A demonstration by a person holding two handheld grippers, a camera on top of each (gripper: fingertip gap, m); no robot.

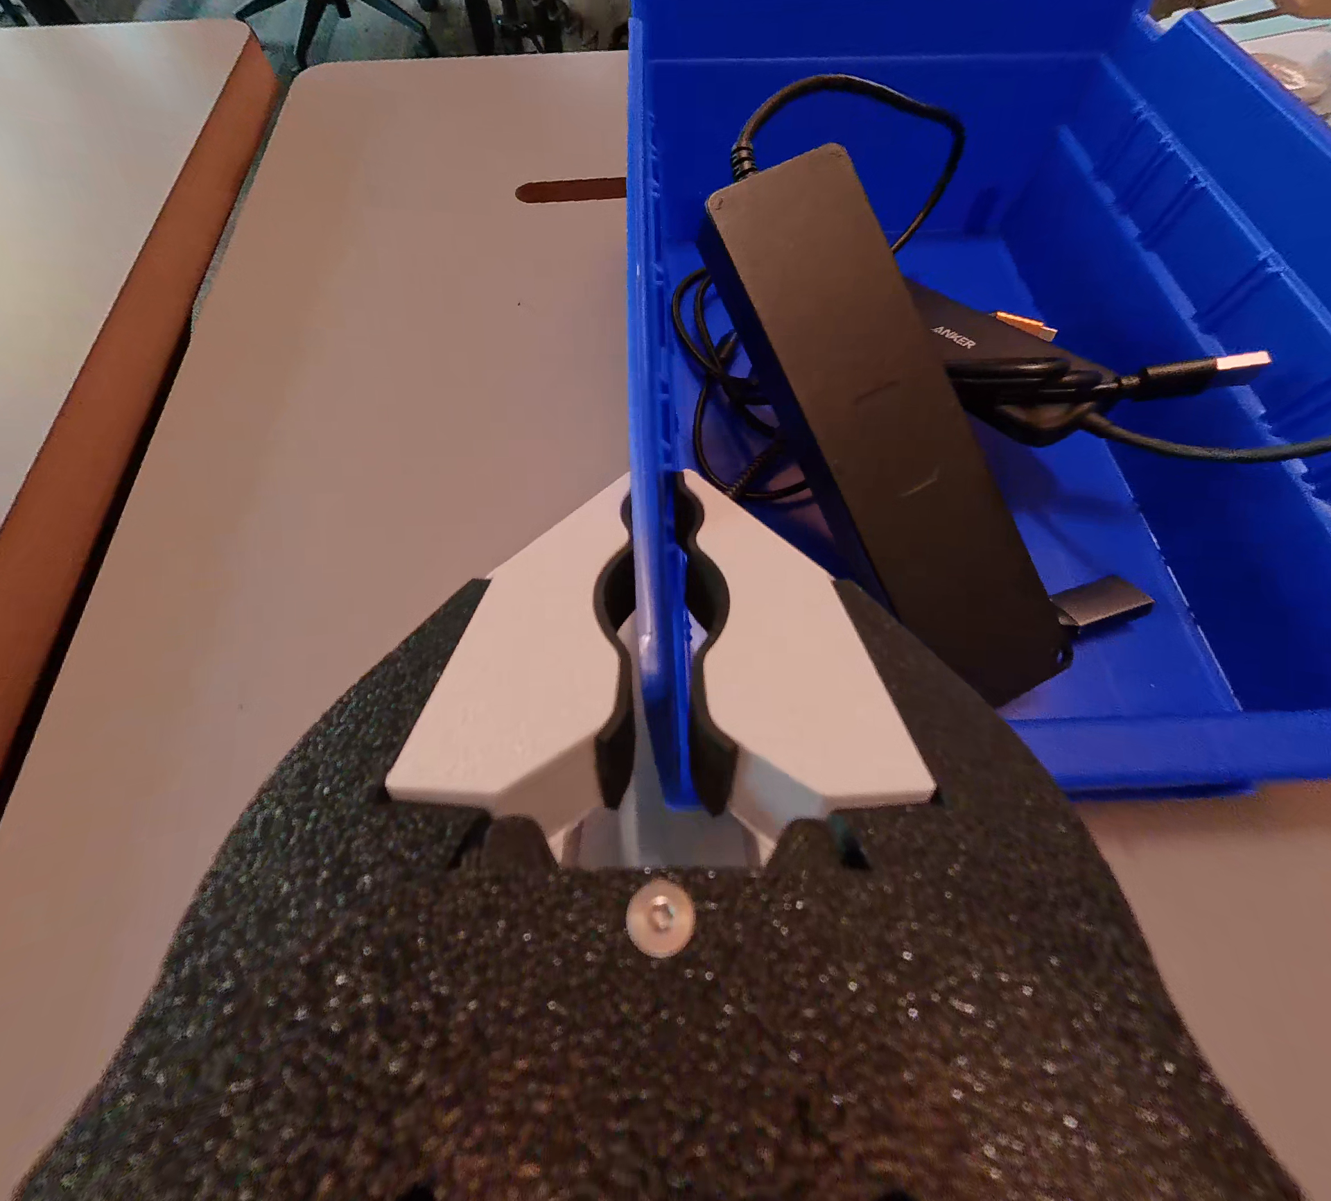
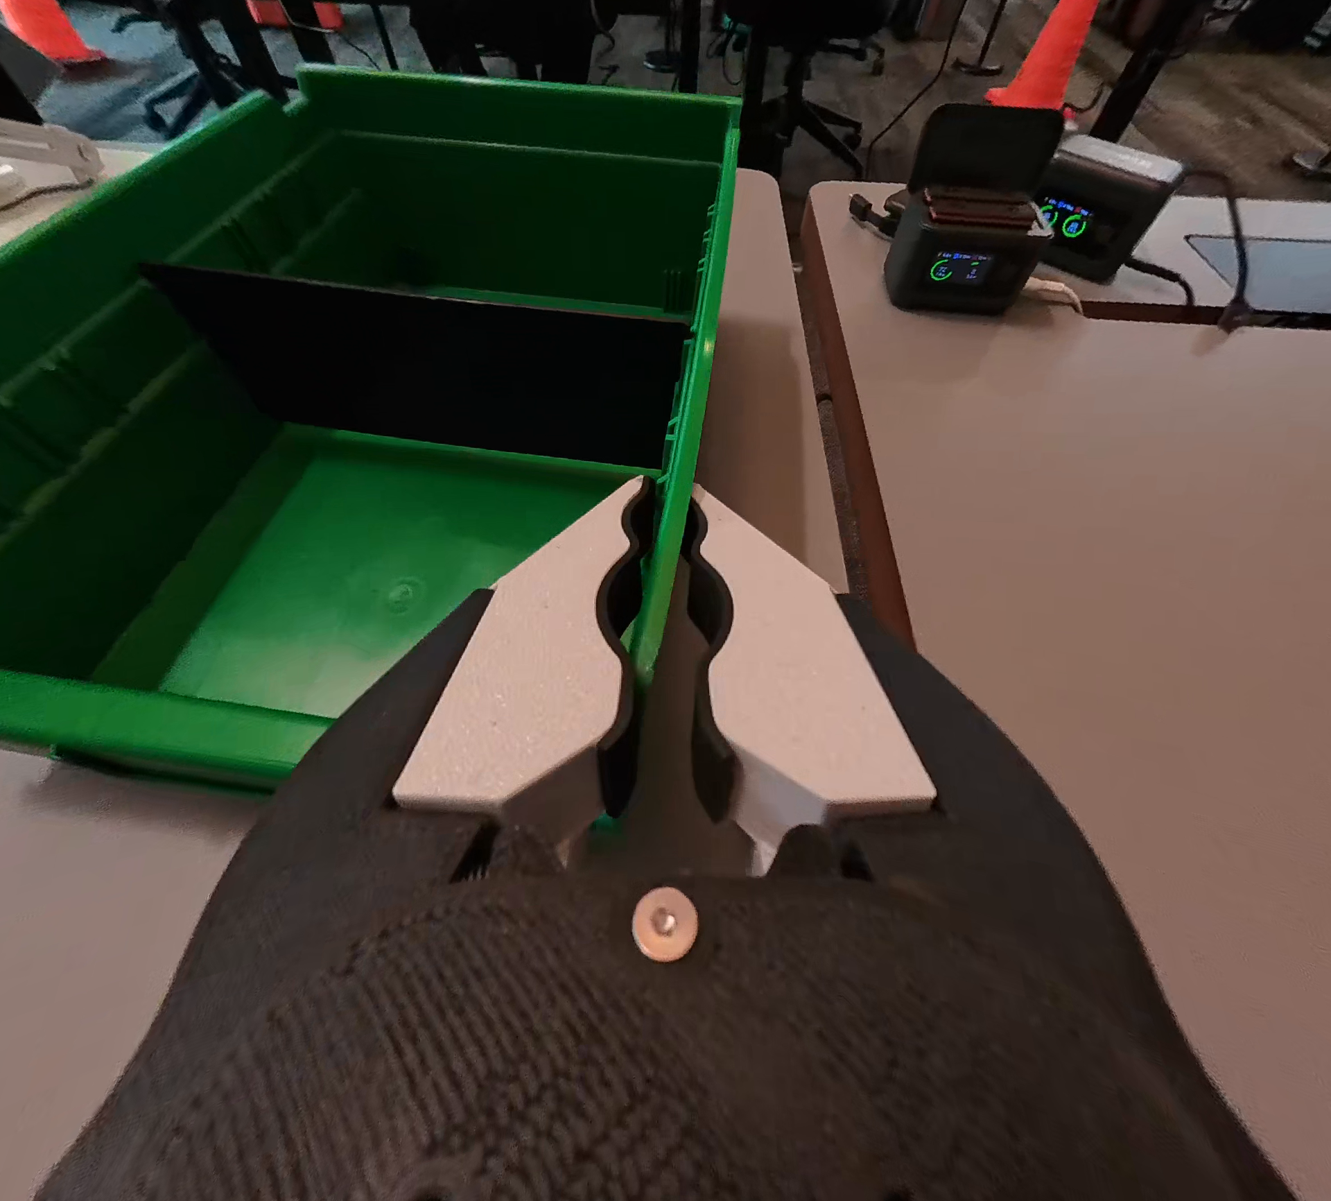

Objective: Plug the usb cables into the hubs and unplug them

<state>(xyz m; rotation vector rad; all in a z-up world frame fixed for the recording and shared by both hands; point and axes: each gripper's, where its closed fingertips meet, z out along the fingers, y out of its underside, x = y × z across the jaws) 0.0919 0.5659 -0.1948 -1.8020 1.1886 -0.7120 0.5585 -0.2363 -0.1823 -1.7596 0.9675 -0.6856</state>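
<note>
In the left wrist view my left gripper (image 1: 659, 503) is shut on the left wall of a blue bin (image 1: 864, 21). In the bin a long black hub (image 1: 864, 388) leans tilted over a second dark hub (image 1: 958, 331). Black cables (image 1: 850, 100) loop around them, and one USB plug (image 1: 1239, 365) sticks out to the right. In the right wrist view my right gripper (image 2: 668, 503) is shut on the right wall of a green bin (image 2: 504, 107). A black divider (image 2: 418, 367) splits the green bin; both compartments look empty.
Both bins stand on grey tables (image 1: 403, 374). A second table (image 2: 1080, 518) at the right carries two dark boxes with lit screens (image 2: 965, 244). A slot (image 1: 569, 190) cuts the tabletop left of the blue bin. Office chairs and orange cones (image 2: 1044, 50) stand on the floor beyond.
</note>
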